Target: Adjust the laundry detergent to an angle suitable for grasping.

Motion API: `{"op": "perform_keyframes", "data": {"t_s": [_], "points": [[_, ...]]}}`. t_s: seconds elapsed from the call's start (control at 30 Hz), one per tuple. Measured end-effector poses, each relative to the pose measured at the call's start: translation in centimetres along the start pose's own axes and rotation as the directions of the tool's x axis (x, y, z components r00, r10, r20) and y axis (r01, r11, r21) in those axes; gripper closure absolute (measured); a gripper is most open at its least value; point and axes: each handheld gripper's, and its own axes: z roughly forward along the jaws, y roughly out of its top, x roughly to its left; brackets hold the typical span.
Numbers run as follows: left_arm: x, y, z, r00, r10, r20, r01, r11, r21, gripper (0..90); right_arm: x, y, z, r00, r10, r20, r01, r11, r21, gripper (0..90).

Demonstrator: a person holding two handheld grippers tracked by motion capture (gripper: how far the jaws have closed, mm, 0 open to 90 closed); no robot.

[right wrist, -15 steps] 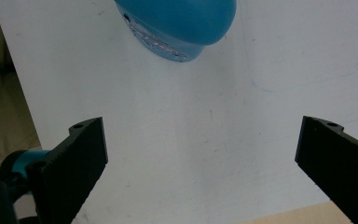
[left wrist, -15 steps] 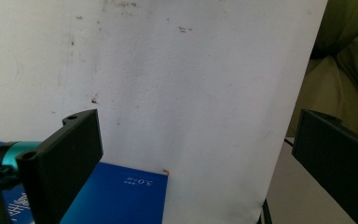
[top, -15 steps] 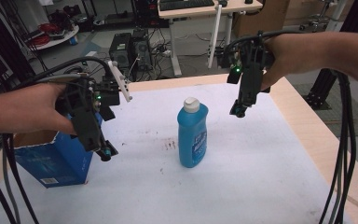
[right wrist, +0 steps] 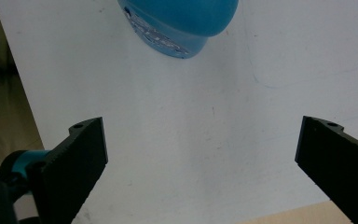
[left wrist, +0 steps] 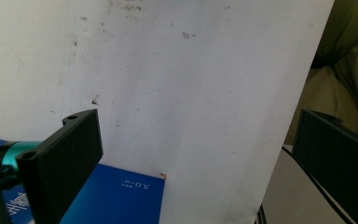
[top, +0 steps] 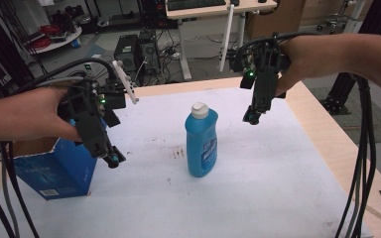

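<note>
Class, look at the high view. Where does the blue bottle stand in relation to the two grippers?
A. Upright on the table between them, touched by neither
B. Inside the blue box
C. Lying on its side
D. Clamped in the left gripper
A: the blue bottle stands upright, apart from the left gripper and the right gripper.

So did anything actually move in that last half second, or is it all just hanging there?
Hardly anything. The left gripper hangs over the blue box and the right gripper hangs in the air to the right of the blue bottle, both about where they were, at most drifting slightly. Nothing was grabbed or let go: both sets of jaws are still wide open. The bottle still stands upright on the white table cover, and the box has not moved.
</note>
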Motion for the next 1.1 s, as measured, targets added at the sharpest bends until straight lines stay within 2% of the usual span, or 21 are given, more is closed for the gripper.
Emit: {"op": "perform_keyframes", "data": {"t_s": [0.2,0.27,0.33,0.47,0.67,0.77,0.8,0.87,0.93,1.1], "points": [[0.2,0.2,0.0,0.9994,-0.036,0.0,0.036,0.9993,-0.011,1.7,0.1,-0.7,0.3,0.9999,0.014,0.003,-0.014,1.0,-0.005,1.3],[0.2,0.2,0.0,0.9994,-0.036,0.0,0.036,0.9993,-0.011,1.7,0.1,-0.8,0.4,0.9999,0.017,0.003,-0.017,1.0,-0.006,1.3],[0.2,0.4,0.2,0.9975,-0.07,0.001,0.07,0.9974,-0.013,1.7,0.3,-1.0,0.6,0.9997,0.025,0.003,-0.025,1.0,-0.006,1.3],[0.3,0.6,0.4,0.9941,-0.109,-0.004,0.109,0.9939,-0.02,1.7,0.3,-1.3,0.8,0.9997,0.023,0.008,-0.023,1.0,-0.016,1.3],[0.5,0.9,0.8,0.9809,-0.194,0.003,0.194,0.9793,-0.057,1.7,0.9,-1.5,0.9,0.9995,0.03,0.008,-0.03,1.0,-0.009,1.3],[0.6,1.1,0.9,0.9724,-0.233,0.003,0.233,0.9695,-0.076,1.7,1.0,-1.7,1.2,0.9996,0.028,-0.002,-0.028,1.0,-0.011,1.3],[0.7,1.1,1.1,0.9675,-0.253,0.001,0.252,0.9635,-0.09,1.7,1.0,-1.9,1.4,0.9996,0.027,-0.006,-0.027,1.0,-0.007,1.3],[0.8,1.1,1.2,0.9664,-0.257,-0.002,0.256,0.9619,-0.096,1.7,1.1,-2.0,1.4,0.9992,0.039,-0.005,-0.039,0.999,-0.001,1.3],[0.8,1.1,1.4,0.9627,-0.27,-0.013,0.267,0.9569,-0.114,1.7,1.1,-2.2,1.6,0.9993,0.038,-0.006,-0.038,0.999,-0.008,1.3],[0.8,1.0,1.8,0.9453,-0.323,-0.043,0.311,0.9336,-0.178,1.7,1.4,-2.8,2.0,0.9984,0.056,0.002,-0.056,0.998,-0.01,1.3]]}}
